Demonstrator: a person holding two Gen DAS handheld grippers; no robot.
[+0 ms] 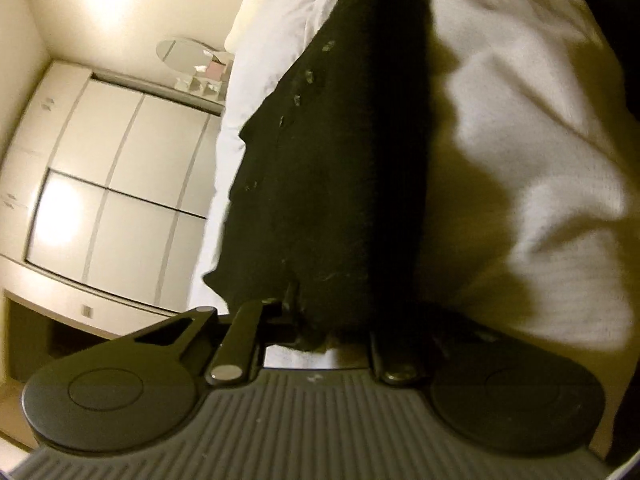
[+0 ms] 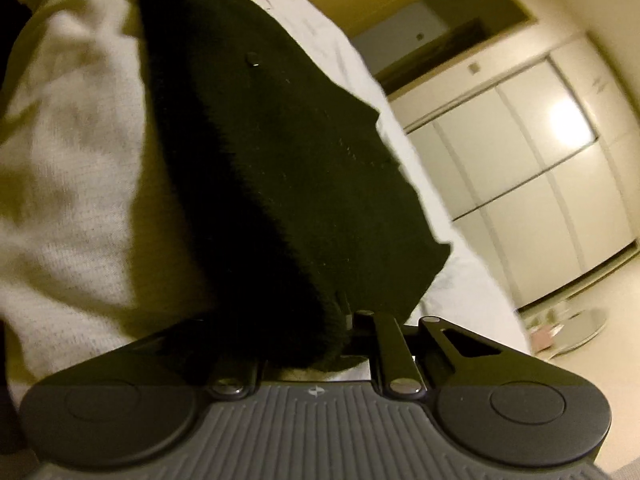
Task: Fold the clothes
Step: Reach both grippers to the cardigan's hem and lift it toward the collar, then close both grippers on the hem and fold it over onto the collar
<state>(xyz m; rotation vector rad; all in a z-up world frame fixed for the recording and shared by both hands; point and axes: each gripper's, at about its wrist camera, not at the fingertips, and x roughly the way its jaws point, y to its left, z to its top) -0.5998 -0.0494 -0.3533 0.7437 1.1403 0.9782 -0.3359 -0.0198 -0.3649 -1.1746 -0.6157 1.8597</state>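
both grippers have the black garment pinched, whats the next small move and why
Probably carry both grippers forward together and lay the held edge over the rest of the black garment. The left gripper and right gripper each appear shut on one end of it, and it hangs in the air above the white bedding, so nothing is folded yet.
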